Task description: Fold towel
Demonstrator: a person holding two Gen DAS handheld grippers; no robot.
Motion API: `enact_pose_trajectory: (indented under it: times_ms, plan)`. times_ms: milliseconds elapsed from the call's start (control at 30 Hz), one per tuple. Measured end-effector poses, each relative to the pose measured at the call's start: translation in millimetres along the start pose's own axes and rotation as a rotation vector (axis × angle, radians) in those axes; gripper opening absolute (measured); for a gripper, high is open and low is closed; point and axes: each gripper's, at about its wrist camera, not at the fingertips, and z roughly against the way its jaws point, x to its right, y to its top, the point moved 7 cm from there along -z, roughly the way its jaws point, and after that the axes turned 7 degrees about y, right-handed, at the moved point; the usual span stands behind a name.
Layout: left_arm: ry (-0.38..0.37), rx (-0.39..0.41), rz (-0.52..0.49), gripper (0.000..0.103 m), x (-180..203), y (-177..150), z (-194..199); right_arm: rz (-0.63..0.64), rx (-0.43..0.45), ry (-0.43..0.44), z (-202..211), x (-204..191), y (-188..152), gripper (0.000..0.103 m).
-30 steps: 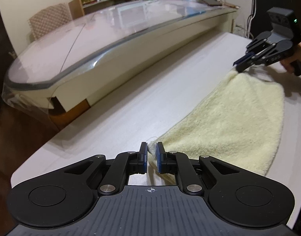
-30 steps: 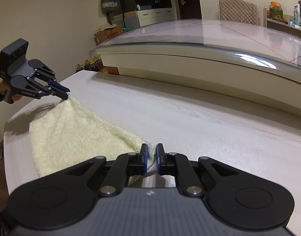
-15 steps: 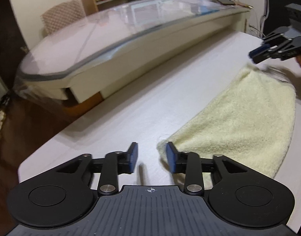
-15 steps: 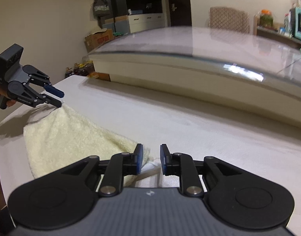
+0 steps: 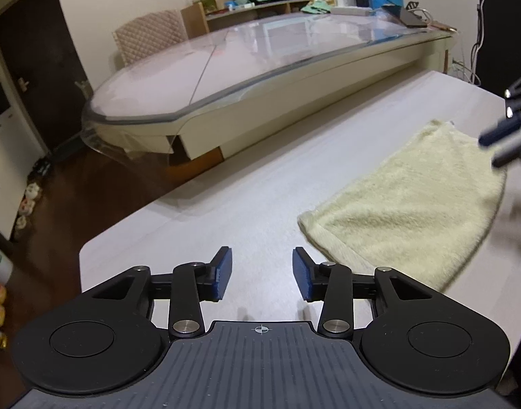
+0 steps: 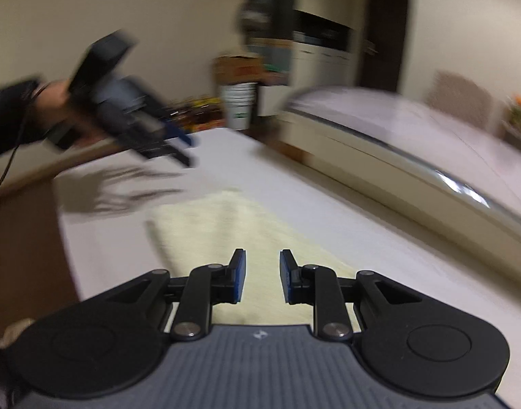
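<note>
A pale yellow towel (image 5: 407, 211) lies folded flat on the white table (image 5: 226, 211). My left gripper (image 5: 260, 262) hovers over bare table just left of the towel's near corner. Its jaws are opening and nothing is between them. In the blurred right wrist view, my right gripper (image 6: 262, 266) hangs above the towel (image 6: 226, 225). Its jaws are opening too, and the pads (image 6: 239, 272) stand clear of the cloth. Each gripper shows in the other's view: the right gripper (image 5: 495, 146) over the towel's far edge, the left gripper (image 6: 182, 150) in a person's hand (image 6: 52, 99).
A glass-topped table (image 5: 260, 51) runs along the far side of the white table, with a chair (image 5: 151, 37) and a cluttered shelf behind it. The white table's near left corner (image 5: 86, 248) drops to dark wooden floor.
Both grippers have let go of the towel's corners, opened and drawn back. The towel now lies loose and flat. The right wrist view has swung and rolled, leaving blur.
</note>
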Motion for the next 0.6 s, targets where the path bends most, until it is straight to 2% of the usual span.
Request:
enact_pose_trajectory:
  times_ms: [100, 267, 367, 600]
  plan:
    - [-0.002, 0.01, 0.01, 0.049, 0.8, -5.7, 10.0, 0.133, -0.026, 0.027, -33.9, -44.6, 16.6, 0.023]
    - [-0.014, 0.029, 0.025, 0.053, -0.3, -16.9, 22.0, 0.19, -0.06, 0.047, -72.7, -68.0, 29.8, 0.023]
    - [-0.021, 0.044, 0.045, 0.054, -3.9, -23.5, 25.8, 0.206, -0.111, 0.031, -99.4, -69.4, 33.0, 0.023]
    - [-0.031, 0.06, 0.069, 0.058, -11.4, -33.0, 27.6, 0.241, -0.182, 0.005, -123.0, -67.0, 28.1, 0.023]
